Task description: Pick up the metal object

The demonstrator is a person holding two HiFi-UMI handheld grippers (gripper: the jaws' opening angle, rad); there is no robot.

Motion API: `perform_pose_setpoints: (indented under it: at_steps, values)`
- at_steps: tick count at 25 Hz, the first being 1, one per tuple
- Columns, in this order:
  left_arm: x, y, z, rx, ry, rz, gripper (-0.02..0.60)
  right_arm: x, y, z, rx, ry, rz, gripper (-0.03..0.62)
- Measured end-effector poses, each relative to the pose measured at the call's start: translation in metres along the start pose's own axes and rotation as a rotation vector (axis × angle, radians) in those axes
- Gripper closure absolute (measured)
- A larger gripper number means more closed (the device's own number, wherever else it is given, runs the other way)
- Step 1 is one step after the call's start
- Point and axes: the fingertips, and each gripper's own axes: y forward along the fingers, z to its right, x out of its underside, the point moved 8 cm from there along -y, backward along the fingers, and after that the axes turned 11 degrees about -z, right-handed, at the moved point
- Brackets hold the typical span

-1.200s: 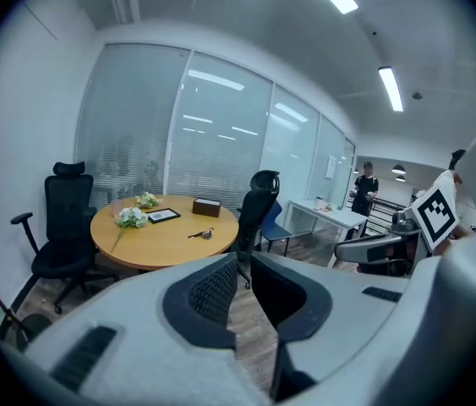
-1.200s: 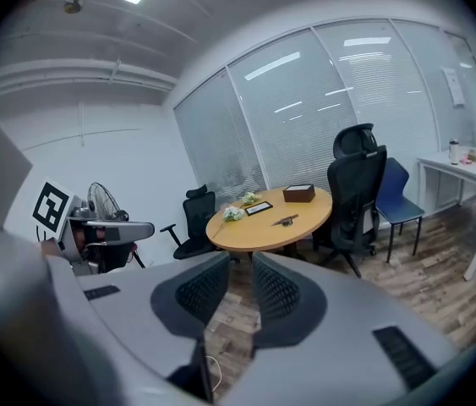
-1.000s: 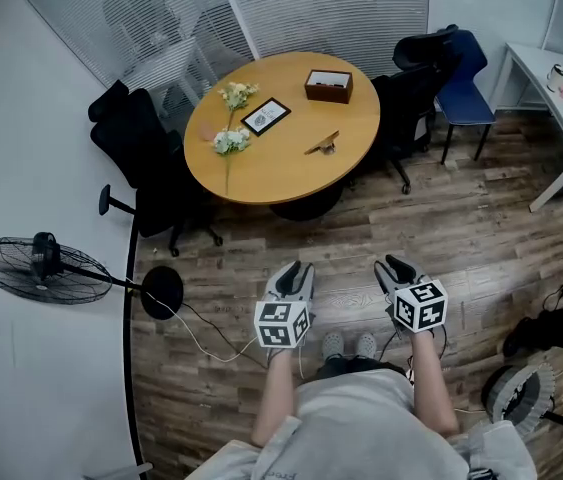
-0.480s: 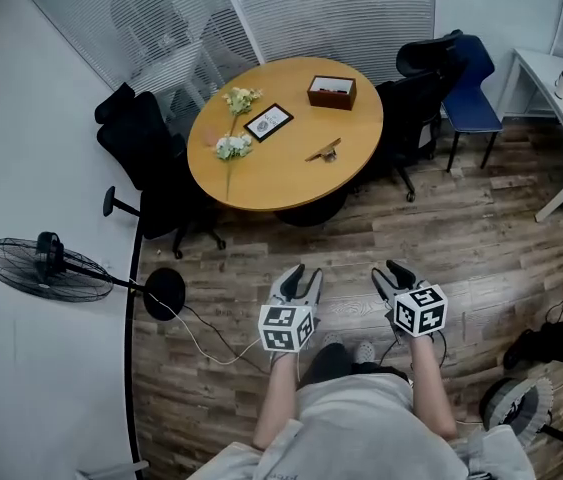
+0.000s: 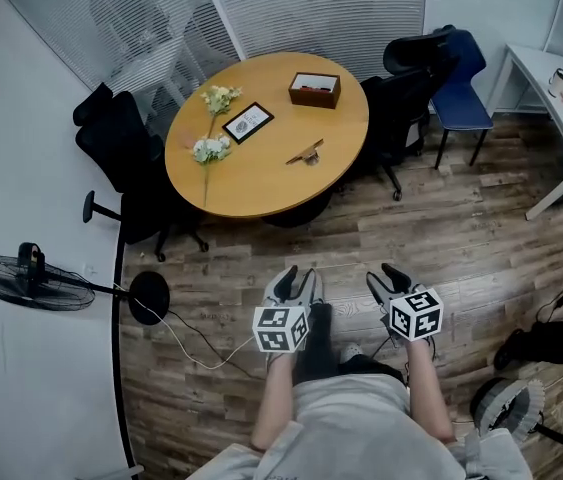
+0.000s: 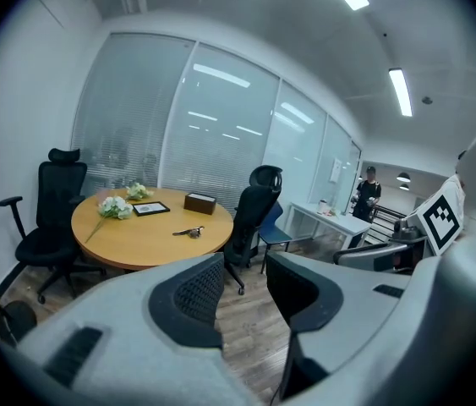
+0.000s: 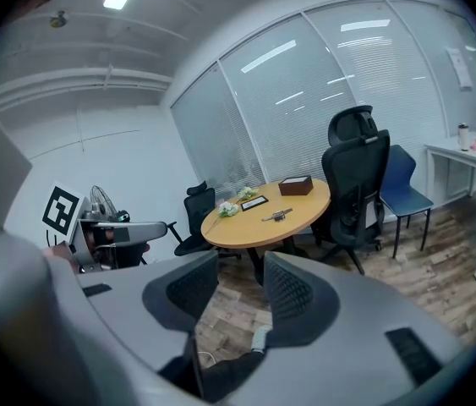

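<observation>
Both tools are held low over the wooden floor, side by side. The left gripper is seen with its jaws spread, just opened, nothing between them; the right gripper is likewise spread wide, just opened, and empty. The metal object is found lying on the round table, well ahead of both grippers, between the brown box and the table's near edge, untouched.

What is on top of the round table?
White flowers, a framed picture, a brown box and a metal object lie on the table. The box's inside cannot be made out.
</observation>
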Motion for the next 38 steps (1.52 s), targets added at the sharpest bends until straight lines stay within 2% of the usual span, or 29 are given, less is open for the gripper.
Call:
perform_pose_setpoints:
  at_steps: [6, 12, 22, 32, 38]
  values:
    - [-0.01, 0.028, -0.016, 0.015, 0.002, -0.008, 0.442, -0.008, 0.027, 0.024, 0.018, 0.038, -0.016, 0.424]
    - [-0.035, 0.059, -0.056, 0.026, -0.022, -0.012, 0.442, -0.033, 0.067, 0.028, 0.011, 0.043, -0.024, 0.424]
    - [-0.096, 0.116, -0.114, 0.112, -0.041, -0.018, 0.442, -0.11, 0.129, 0.037, 0.038, 0.041, -0.023, 0.424]
    - [-0.161, 0.16, -0.168, 0.129, -0.005, -0.009, 0.442, -0.176, 0.191, 0.035, 0.045, -0.008, -0.028, 0.424]
    - [-0.183, 0.191, -0.19, 0.145, 0.006, -0.027, 0.442, -0.208, 0.218, 0.033, 0.117, -0.103, -0.028, 0.424]
